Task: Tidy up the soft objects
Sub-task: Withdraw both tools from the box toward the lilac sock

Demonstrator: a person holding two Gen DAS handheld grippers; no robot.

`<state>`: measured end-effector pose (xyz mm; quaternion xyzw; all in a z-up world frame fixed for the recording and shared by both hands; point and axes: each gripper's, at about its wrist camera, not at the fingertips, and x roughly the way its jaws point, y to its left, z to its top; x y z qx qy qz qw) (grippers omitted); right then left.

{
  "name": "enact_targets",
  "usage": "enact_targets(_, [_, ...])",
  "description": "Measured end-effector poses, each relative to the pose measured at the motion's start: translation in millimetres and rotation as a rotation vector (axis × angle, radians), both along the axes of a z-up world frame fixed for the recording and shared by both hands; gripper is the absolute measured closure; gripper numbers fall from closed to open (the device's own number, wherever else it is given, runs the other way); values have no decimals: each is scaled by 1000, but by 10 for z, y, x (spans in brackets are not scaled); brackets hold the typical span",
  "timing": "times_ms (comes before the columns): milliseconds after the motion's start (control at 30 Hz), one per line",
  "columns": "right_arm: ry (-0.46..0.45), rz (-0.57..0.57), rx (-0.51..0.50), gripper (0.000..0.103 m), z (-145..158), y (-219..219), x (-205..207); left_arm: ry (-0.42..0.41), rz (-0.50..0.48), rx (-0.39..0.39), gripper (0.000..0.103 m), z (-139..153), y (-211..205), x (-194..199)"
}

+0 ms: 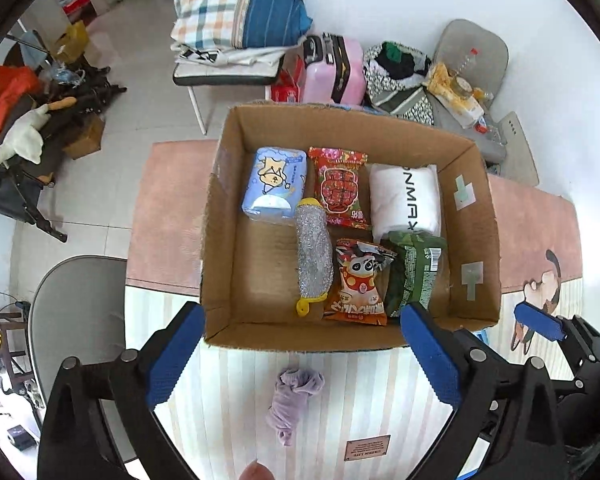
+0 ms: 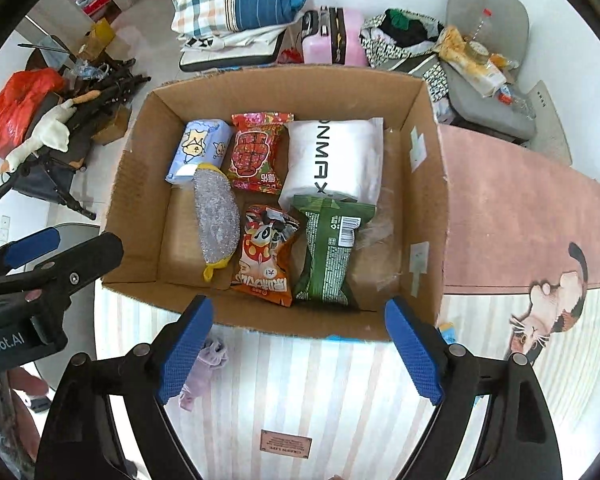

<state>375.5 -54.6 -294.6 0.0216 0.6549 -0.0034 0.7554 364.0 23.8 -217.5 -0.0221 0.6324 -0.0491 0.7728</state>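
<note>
Left wrist view: packing step is looking mostly done; the cardboard box (image 1: 224, 216) is holding a blue tissue pack (image 1: 274, 182), red snack pack (image 1: 342, 186), white roll (image 1: 404, 200), silver scrubber (image 1: 314, 252), orange snack bag (image 1: 358, 280) and green packet (image 1: 416, 272). The purple sock (image 1: 294, 404) is lying on the striped bench mat just near of the box, likely the next pick: drop onto it, pinch, lift over the near wall. Left claw (image 1: 300, 360) is hanging spread wide, gripping nothing, sock below between its pads but untouched. Right wrist view: right claw (image 2: 300, 354) is also gaping wide and empty over the box's near wall; sock is peeking out beside its left pad, left claw sitting at far left.
</note>
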Motion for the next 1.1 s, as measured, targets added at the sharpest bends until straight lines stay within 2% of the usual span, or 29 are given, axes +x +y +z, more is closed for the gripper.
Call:
enact_targets(133, [-24,-8,-6,12,112,-21,-124,-49,22,11,1,132,55,-116])
enact_targets(167, [-30,-8,-13,9,138,-23,-155,-70,25,26,1,170,59,-154])
enact_targets(200, [-44,-8,-25,1,171,-27,-194,-87,26,41,1,201,63,-188])
enact_targets(233, [-57,-9,-32,0,198,-30,-225,-101,27,56,1,219,61,-221])
enact_targets(367, [-106,-18,-56,0,310,-54,-331,-149,20,100,1,307,48,-350])
enact_targets(533, [-174,-19,-56,0,503,-66,-459,-183,24,118,1,385,21,-477])
enact_targets(633, [-189,-5,-45,0,578,-59,-517,-190,30,131,1,379,-15,-535])
enact_targets(733, [-175,8,-30,0,566,-88,-583,-196,43,178,1,325,-42,-640])
enact_targets(867, [-135,7,-55,0,407,-267,-702,-148,55,209,1,51,-67,-790])
enact_targets(967, [-66,-26,-101,0,136,-569,-800,-36,33,206,1,-356,-107,-864])
enact_targets(1100, [51,-84,-119,0,-307,-1006,-884,67,12,202,1,-768,-167,-967])
